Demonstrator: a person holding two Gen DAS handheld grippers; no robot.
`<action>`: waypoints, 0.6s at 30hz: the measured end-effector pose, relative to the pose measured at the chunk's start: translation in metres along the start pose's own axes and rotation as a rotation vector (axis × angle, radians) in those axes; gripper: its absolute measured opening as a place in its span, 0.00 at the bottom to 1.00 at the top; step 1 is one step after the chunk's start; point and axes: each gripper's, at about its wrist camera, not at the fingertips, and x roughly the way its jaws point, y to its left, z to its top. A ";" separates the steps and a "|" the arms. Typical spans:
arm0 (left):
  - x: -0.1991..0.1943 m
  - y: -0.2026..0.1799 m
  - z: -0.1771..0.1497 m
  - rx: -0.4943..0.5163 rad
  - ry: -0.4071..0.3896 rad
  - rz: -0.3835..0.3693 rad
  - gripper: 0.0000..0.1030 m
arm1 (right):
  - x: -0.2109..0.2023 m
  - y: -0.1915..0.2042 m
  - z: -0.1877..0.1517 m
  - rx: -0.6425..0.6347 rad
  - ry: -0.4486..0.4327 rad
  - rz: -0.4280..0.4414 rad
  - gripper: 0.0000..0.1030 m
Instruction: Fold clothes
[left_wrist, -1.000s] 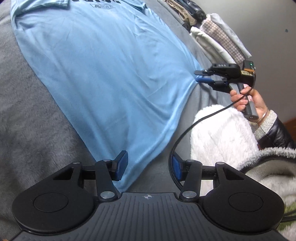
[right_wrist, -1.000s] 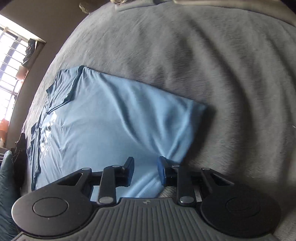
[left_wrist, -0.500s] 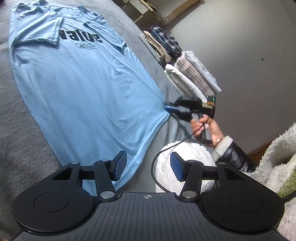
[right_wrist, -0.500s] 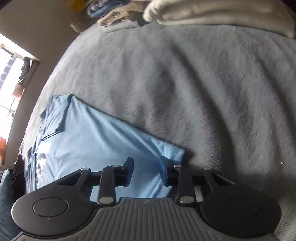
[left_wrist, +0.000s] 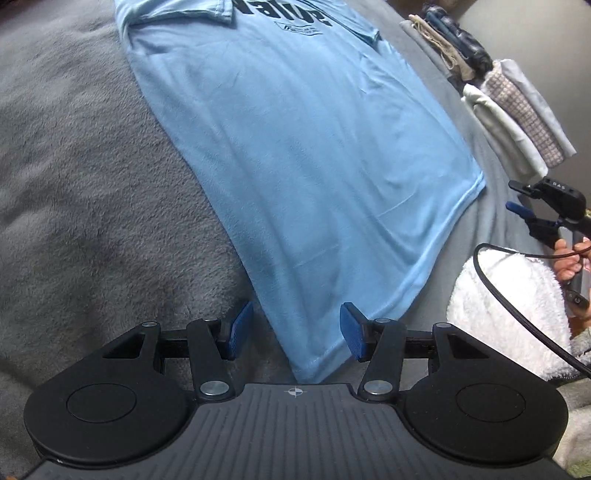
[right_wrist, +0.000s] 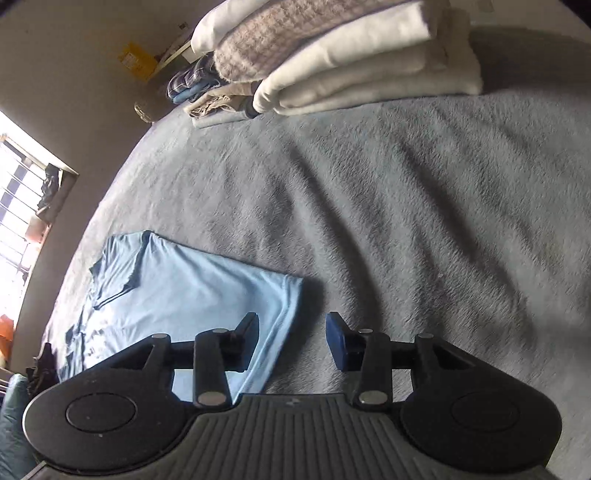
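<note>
**Both grippers back at the hem, spread and empty**

Left wrist view: a second ago my left gripper (left_wrist: 295, 325) sat beside the blue T-shirt (left_wrist: 314, 155) with only its left pad near the cloth. Now I have slid it over, and the shirt's near hem corner lies between the two spread pads, though neither pad touches the fabric yet. The shirt lies flat, print side up, on the grey blanket (left_wrist: 81, 192), its collar end away from me. Beyond the shirt's far hem corner I see my right gripper (left_wrist: 524, 206) hanging apart from the cloth, fingers parted, with nothing in them. The stack of folded clothes (left_wrist: 517, 110) sits past the shirt's right edge.

Right wrist view: the right gripper (right_wrist: 291, 336) was pinched close over the shirt's corner half a second ago; its jaws have since opened wide. The T-shirt (right_wrist: 192, 280) hem edge now runs between the pads, left pad over cloth, right pad over blanket (right_wrist: 406, 206).

My judgement: both hem corners are lined up for a pinch, so the lengthwise fold toward the collar comes next. My hands are held low, fingers pointing along the shirt.
</note>
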 end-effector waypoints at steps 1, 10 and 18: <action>0.001 0.001 0.000 -0.013 -0.003 -0.001 0.50 | 0.005 0.000 -0.002 0.030 0.011 0.025 0.42; 0.009 0.026 0.012 -0.095 -0.061 -0.020 0.49 | 0.024 -0.005 -0.018 0.132 0.029 0.051 0.42; 0.021 0.043 0.006 -0.143 0.023 -0.141 0.44 | 0.033 -0.010 -0.024 0.164 0.044 0.052 0.42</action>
